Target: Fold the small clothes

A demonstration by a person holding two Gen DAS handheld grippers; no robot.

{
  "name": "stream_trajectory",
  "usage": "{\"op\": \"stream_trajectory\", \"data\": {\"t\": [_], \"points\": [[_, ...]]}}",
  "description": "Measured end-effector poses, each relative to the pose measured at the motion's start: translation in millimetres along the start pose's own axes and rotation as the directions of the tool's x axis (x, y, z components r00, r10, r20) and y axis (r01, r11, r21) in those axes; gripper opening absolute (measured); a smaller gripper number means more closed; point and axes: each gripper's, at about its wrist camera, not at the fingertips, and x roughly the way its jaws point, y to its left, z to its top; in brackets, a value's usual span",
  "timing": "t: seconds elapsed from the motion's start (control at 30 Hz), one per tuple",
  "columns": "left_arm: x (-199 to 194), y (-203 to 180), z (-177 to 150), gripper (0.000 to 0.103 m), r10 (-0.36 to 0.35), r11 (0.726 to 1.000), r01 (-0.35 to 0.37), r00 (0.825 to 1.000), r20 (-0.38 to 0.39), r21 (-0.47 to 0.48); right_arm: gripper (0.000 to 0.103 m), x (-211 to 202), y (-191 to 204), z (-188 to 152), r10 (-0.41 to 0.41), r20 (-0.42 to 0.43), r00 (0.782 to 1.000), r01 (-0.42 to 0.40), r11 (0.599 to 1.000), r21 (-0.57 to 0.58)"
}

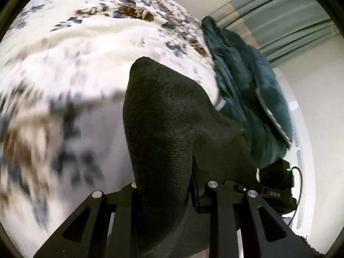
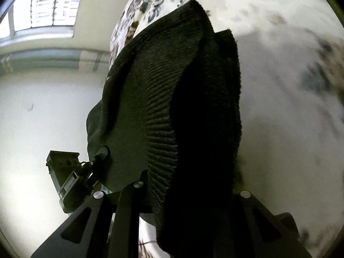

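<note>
Gripping opposite ends of a dark knit garment, both grippers hold it lifted above a floral bedspread. Left gripper is clamped on one end, right gripper on the ribbed end, cloth draping over its fingers. A dark green blanket lies bunched at the bed's edge

Open floral bedspread is seen lying clear to the left, while passage to the right is blocked by a heaped dark green garment at the bed's edge.
</note>
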Motion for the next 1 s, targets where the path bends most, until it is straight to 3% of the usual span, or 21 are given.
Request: {"op": "stream_trajectory", "data": {"t": [0.13, 0.23, 0.3, 0.33, 0.37, 0.43, 0.47, 0.5, 0.53, 0.57, 0.63, 0.67, 0.77, 1.0], "points": [[39, 29, 40, 0.023, 0.025, 1.0, -0.024, 0.998, -0.064, 0.016, 0.019, 43, 7, 48, -0.038, 0.034, 0.999, 0.037, 0.999, 0.033], [60, 48, 50, 0.032, 0.072, 0.997, -0.073, 0.99, -0.119, -0.003, 0.02, 72, 4, 81, -0.102, 0.031, 0.994, 0.101, 0.993, 0.055], [59, 53, 46, 0.038, 0.072, 0.997, -0.074, 0.99, -0.122, -0.014, 0.027, 75, -3, 95, -0.165, 0.022, 0.986, 0.163, 0.984, 0.076], [55, 52, 43, 0.044, 0.09, 0.995, -0.093, 0.989, -0.118, -0.018, 0.04, 74, -6, 100, -0.21, 0.014, 0.978, 0.208, 0.975, 0.081], [49, 49, 39, 0.058, 0.147, 0.988, -0.15, 0.983, -0.108, -0.021, 0.047, 68, -8, 101, -0.247, 0.022, 0.969, 0.245, 0.967, 0.075], [38, 42, 34, 0.065, 0.25, 0.968, -0.251, 0.965, -0.081, -0.005, 0.063, 46, -3, 103, -0.361, 0.066, 0.93, 0.36, 0.933, 0.021], [32, 39, 31, 0.072, 0.285, 0.958, -0.285, 0.956, -0.065, 0.006, 0.068, 41, 7, 103, -0.431, 0.091, 0.898, 0.434, 0.901, -0.021], [24, 29, 21, 0.078, 0.372, 0.928, -0.37, 0.928, -0.037, 0.041, 0.079, 35, 22, 94, -0.511, 0.126, 0.85, 0.522, 0.85, -0.069], [19, 24, 16, 0.095, 0.428, 0.903, -0.426, 0.904, -0.023, 0.061, 0.091, 28, 34, 78, -0.585, 0.169, 0.793, 0.606, 0.788, -0.112], [14, 17, 7, 0.1, 0.482, 0.873, -0.48, 0.876, -0.011, 0.086, 0.095, 28, 49, 71, -0.631, 0.21, 0.746, 0.663, 0.735, -0.145], [-3, -3, -18, 0.1, 0.562, 0.817, -0.561, 0.827, 0.035, 0.132, 0.1, 19, 63, 49, -0.673, 0.254, 0.695, 0.717, 0.674, -0.177], [-11, -7, -26, 0.1, 0.579, 0.803, -0.579, 0.814, 0.048, 0.141, 0.1, 13, 71, 33, -0.691, 0.279, 0.667, 0.743, 0.645, -0.179], [-45, -37, -56, 0.1, 0.622, 0.762, -0.631, 0.776, 0.106, 0.146, 0.101, -8, 91, -10, -0.714, 0.345, 0.609, 0.789, 0.587, -0.179], [-115, -109, -84, 0.1, 0.596, 0.77, -0.622, 0.78, 0.19, 0.141, 0.102, -83, 154, -98, -0.7, 0.454, 0.552, 0.821, 0.553, -0.145]]}}
